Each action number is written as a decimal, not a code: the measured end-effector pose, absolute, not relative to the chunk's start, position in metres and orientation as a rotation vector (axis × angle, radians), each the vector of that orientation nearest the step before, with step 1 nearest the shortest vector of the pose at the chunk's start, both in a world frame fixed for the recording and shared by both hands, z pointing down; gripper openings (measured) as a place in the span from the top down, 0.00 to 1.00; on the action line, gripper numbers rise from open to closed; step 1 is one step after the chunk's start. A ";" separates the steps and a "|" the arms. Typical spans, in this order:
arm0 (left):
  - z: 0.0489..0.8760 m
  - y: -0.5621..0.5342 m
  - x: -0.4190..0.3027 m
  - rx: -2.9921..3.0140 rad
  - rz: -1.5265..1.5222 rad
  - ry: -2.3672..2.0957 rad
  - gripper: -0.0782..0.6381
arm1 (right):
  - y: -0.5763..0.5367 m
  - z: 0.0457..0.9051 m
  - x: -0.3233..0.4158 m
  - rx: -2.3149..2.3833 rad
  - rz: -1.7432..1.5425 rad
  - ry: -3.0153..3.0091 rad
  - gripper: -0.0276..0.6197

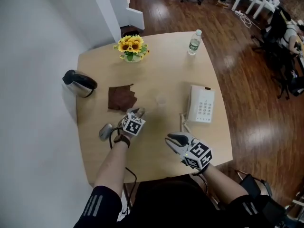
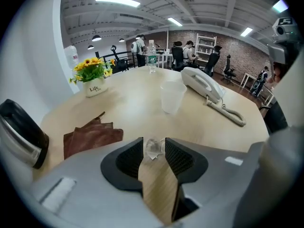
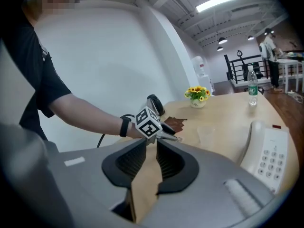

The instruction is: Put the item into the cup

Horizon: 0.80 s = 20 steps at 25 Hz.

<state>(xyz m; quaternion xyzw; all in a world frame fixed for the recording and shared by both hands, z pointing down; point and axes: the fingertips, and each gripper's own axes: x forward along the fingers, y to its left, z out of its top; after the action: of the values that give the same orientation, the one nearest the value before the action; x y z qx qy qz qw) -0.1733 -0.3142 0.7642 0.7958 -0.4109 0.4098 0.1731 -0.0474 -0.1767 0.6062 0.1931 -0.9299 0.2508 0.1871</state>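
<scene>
A clear plastic cup [image 2: 172, 96] stands upright on the wooden table, faint in the head view [image 1: 161, 100] and visible in the right gripper view [image 3: 205, 134]. My left gripper [image 1: 139, 112] is left of and nearer than the cup, beside the brown cloth. It is shut on a small clear crumpled item [image 2: 154, 148], pinched at the jaw tips, with the cup ahead and slightly right. My right gripper [image 1: 172, 139] hovers near the table's front, its jaws nearly together with nothing between them, pointing toward the left gripper [image 3: 159, 125].
A white desk phone [image 1: 201, 104] with a coiled cord lies right of the cup. A brown cloth [image 1: 121, 97], a kettle [image 1: 80, 83] and a grey object [image 1: 105, 131] sit on the left. Sunflowers [image 1: 131, 48] and a water bottle [image 1: 194, 42] stand at the far edge.
</scene>
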 end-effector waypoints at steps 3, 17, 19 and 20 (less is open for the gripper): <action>0.771 -0.320 -0.175 2.219 1.183 -1.174 0.72 | -0.167 0.612 -0.046 0.510 0.719 -2.613 0.84; 0.719 -0.342 -0.163 2.323 1.018 -1.320 0.90 | -0.183 0.611 -0.014 0.572 0.809 -2.617 0.84; 0.694 -0.351 -0.147 2.398 0.977 -1.332 0.90 | -0.187 0.610 -0.011 0.581 0.823 -2.624 0.84; 0.683 -0.356 -0.138 2.433 0.973 -1.334 0.90 | -0.187 0.609 -0.011 0.583 0.826 -2.628 0.84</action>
<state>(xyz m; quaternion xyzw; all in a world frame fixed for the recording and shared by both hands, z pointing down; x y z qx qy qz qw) -0.1382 -0.3556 0.6830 0.8232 -0.4513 0.3294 0.1005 -0.0106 -0.1873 0.6089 0.2042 -0.9210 0.2893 0.1623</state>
